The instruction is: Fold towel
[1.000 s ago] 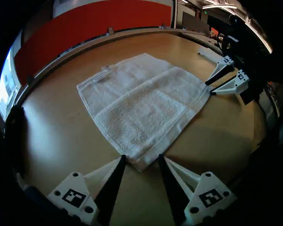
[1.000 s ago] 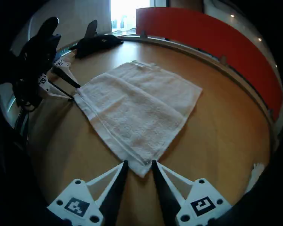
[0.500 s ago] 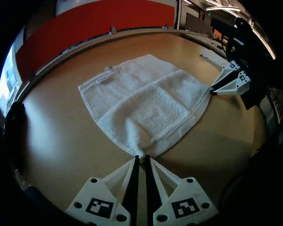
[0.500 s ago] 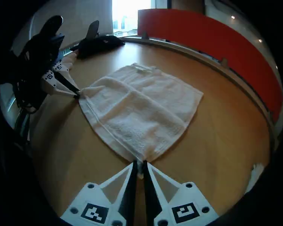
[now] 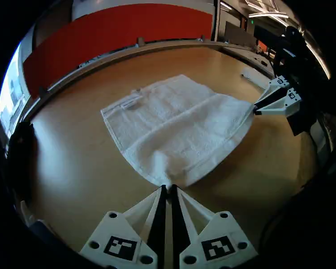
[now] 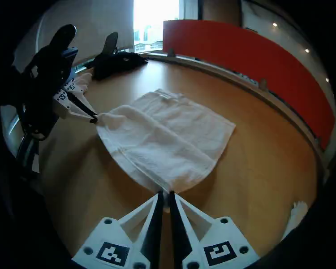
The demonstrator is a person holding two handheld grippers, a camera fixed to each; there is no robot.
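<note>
White towel point(image 5: 177, 130) is spread on the wooden worktop point(image 5: 65, 152), with its near edge raised a bit off the surface. Left gripper point(image 5: 169, 188) is pinched tight on one corner, and the right gripper point(image 6: 165, 193) is clamped on the neighbouring corner.

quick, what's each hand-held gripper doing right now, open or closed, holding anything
left hand-held gripper: closed, pinching a near corner of the towel.
right hand-held gripper: closed, pinching another corner of the towel.
</note>
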